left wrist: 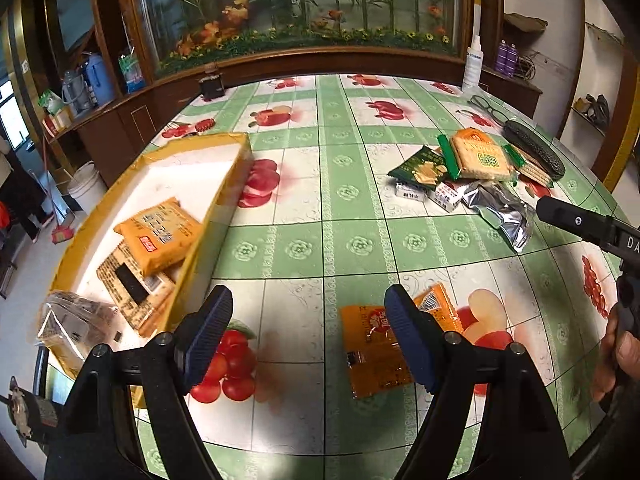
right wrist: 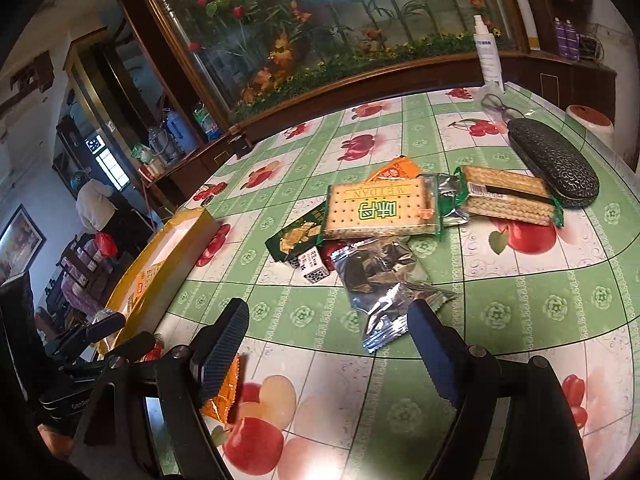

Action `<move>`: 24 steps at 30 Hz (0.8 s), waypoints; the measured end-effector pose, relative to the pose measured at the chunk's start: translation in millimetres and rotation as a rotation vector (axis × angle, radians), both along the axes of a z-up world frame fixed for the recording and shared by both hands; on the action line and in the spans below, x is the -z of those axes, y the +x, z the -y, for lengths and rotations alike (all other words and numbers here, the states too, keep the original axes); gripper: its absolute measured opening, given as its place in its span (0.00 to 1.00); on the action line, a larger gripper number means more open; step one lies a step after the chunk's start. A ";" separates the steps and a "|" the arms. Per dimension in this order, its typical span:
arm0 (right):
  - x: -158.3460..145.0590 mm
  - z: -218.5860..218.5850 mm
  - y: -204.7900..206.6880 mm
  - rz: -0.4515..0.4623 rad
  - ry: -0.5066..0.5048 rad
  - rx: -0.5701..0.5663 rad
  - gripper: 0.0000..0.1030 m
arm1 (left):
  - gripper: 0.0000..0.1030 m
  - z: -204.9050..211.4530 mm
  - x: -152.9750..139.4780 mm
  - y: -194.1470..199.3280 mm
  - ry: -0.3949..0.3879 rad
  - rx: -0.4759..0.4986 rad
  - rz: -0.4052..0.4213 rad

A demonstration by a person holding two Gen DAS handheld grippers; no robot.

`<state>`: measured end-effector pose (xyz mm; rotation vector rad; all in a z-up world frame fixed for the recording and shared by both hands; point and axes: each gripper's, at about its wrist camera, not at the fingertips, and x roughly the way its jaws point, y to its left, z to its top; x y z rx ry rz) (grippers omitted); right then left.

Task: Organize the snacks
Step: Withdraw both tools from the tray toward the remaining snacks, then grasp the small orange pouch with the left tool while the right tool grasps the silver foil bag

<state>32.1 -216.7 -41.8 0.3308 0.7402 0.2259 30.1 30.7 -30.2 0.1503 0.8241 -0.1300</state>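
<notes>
Left gripper (left wrist: 308,336) sits lowest in the left wrist view, jaws wide, nothing between the pads; a small orange packet (left wrist: 374,354) lies flat on the tablecloth (left wrist: 360,184) just inside the right-hand finger, partly hidden by it. Upper left of that frame: yellow box (left wrist: 230,184) with white floor, holding an orange snack pack (left wrist: 160,234) on top of a brown cracker pack (left wrist: 134,284), clear wrapper at its near end. Mid-right: the snack pile (left wrist: 468,172), loose, well apart from the box. Right edge: the other tool and a hand on it. Right wrist view, left to right: box at left edge, right gripper (right wrist: 328,344) low centre, jaws wide and empty, crinkled silver wrapper (right wrist: 380,280) just ahead of the tips, unobstructed. Behind it a WEIDAN cracker pack (right wrist: 380,210) lies over a dark green pack (right wrist: 296,236); wafer pack (right wrist: 508,198) to the right touches a black glasses case (right wrist: 554,164). Glasses and spray bottle (right wrist: 489,54) at upper right.
</notes>
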 end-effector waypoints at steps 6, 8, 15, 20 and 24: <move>9.8 11.2 -2.7 -0.024 -0.005 0.013 0.81 | 0.76 5.0 8.2 0.2 -0.019 0.085 -0.049; 11.5 11.5 -2.8 -0.031 -0.012 0.013 0.81 | 0.76 9.3 11.6 -1.1 -0.013 0.134 -0.064; 15.1 9.8 -1.0 -0.046 -0.015 0.005 0.81 | 0.76 29.0 18.1 -7.5 0.021 0.304 -0.081; 14.4 7.8 -0.3 -0.050 -0.016 0.002 0.81 | 0.76 50.5 22.6 -12.5 0.144 0.460 -0.068; 14.4 8.3 1.1 -0.054 -0.011 0.004 0.81 | 0.76 60.7 26.5 -10.1 0.228 0.560 -0.070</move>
